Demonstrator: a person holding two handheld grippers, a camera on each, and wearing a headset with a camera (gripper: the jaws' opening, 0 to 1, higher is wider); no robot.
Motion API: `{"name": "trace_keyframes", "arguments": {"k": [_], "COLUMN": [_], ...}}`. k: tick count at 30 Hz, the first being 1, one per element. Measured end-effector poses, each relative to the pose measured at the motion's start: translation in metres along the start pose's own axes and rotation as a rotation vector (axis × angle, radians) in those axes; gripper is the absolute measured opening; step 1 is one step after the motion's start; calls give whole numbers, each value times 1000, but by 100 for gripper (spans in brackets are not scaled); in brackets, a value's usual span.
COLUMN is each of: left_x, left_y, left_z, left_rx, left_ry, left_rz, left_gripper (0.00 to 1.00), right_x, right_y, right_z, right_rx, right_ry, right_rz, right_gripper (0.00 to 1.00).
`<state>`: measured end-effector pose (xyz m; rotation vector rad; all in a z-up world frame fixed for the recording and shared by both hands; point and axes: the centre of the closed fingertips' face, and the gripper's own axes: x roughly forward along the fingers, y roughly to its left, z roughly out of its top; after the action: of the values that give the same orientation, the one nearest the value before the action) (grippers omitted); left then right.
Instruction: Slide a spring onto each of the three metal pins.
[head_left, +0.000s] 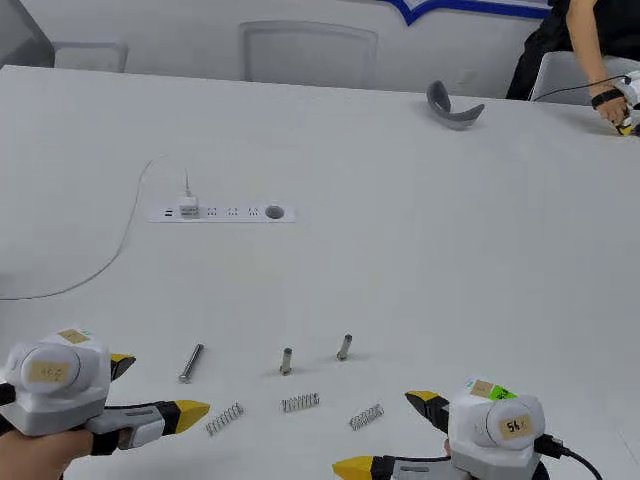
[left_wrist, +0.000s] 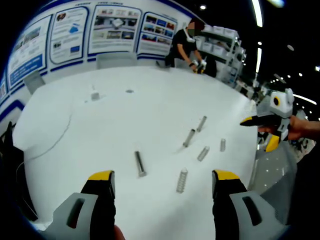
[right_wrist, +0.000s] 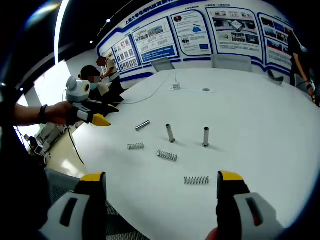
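Three metal pins rest on the white table (head_left: 420, 250). One pin (head_left: 191, 362) lies flat at the left; two pins (head_left: 286, 361) (head_left: 344, 347) stand upright. Three loose springs (head_left: 225, 418) (head_left: 300, 402) (head_left: 367, 416) lie in a row just in front of them. My left gripper (head_left: 158, 388) hovers open at the near left, with the left spring (left_wrist: 182, 180) and the lying pin (left_wrist: 139, 163) ahead of its jaws. My right gripper (head_left: 388, 432) is open at the near right, with the right spring (right_wrist: 196, 180) just ahead. Neither gripper holds anything.
A white power strip (head_left: 220, 212) with a plugged charger and a cable (head_left: 120, 245) lies mid-table at the left. A grey curved object (head_left: 452, 108) sits at the far right. Chairs line the far edge, and a person (head_left: 600, 50) works at the far right corner.
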<state>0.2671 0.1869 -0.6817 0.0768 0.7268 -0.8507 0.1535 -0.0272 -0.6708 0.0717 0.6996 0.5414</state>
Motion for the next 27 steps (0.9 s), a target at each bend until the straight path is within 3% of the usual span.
{"name": "trace_keyframes", "arguments": {"k": [27], "left_x": [35], "left_y": [14], "left_z": [4], "left_rx": [-19], "left_ry": [42], "left_rz": [-6], "left_gripper": [76], "right_x": [-1], "right_y": [-2], "right_z": [-4], "right_rx": [17], "right_ry": [8], "right_rz": [-2], "right_gripper": [93]}}
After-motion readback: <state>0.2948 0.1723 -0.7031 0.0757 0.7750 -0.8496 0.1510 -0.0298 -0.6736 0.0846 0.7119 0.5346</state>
